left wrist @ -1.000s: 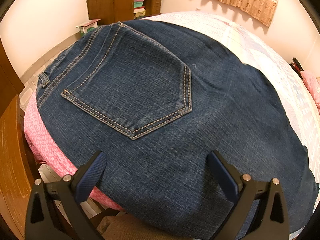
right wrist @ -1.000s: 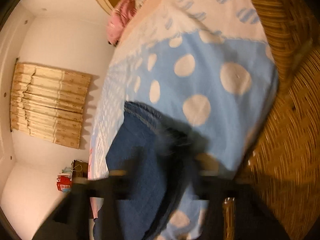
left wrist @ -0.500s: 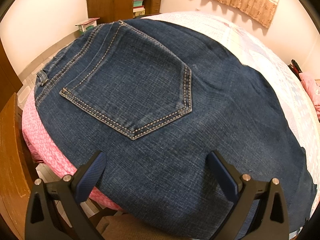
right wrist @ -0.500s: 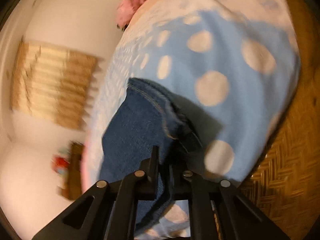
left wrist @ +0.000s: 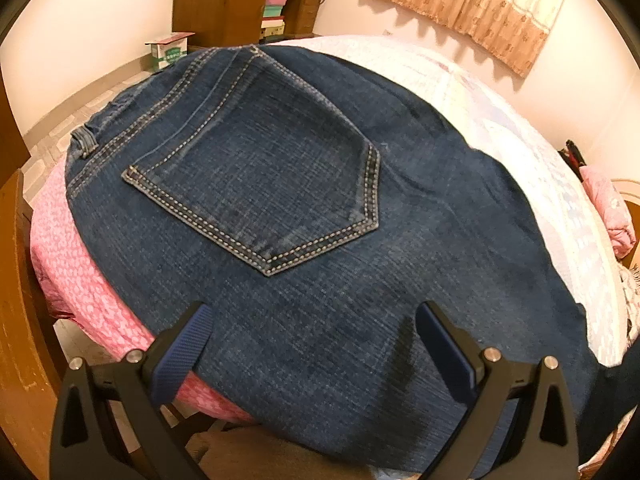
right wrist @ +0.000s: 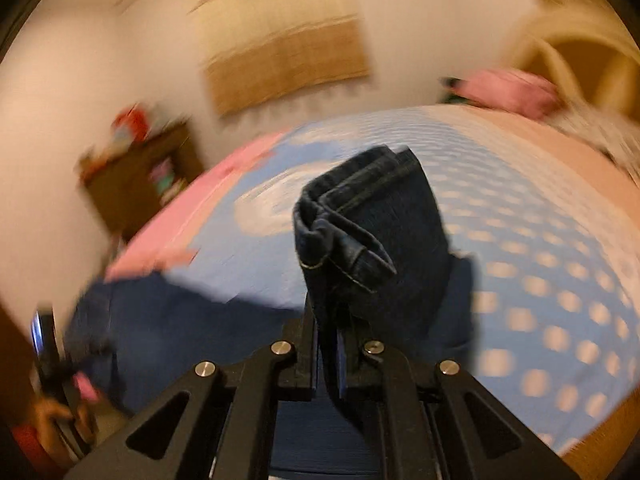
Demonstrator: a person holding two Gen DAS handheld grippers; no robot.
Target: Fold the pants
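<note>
moved: right hand-held gripper [right wrist: 328, 344] lifted hem off bed [right wrist: 540, 280] | right: pinching jeans [left wrist: 320, 240] hem | left hand-held gripper [left wrist: 312, 344]: open over jeans seat | legs not folded over yet

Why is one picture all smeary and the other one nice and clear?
Right wrist view: the room and the bed streak with motion blur, while the jeans pinched in the right claw stay fairly sharp. Left wrist view: crisp, pocket stitching clear, only fisheye bulge and dark corners.
</note>
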